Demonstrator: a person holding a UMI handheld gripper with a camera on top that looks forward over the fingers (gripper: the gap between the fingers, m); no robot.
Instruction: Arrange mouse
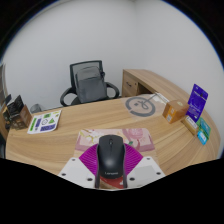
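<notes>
mouse (109, 157) rear cut off below | finger contact unclear | purple box (197, 103) print unreadable

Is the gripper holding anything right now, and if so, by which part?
The gripper holds the mouse: its two fingers press on the mouse's left and right sides, about midway along its body.

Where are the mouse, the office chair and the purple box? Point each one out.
mouse (109, 157), gripper view, middle of its black back, between the fingers.
office chair (87, 80), gripper view, its backrest, beyond the desk.
purple box (197, 102), gripper view, its front face.
</notes>
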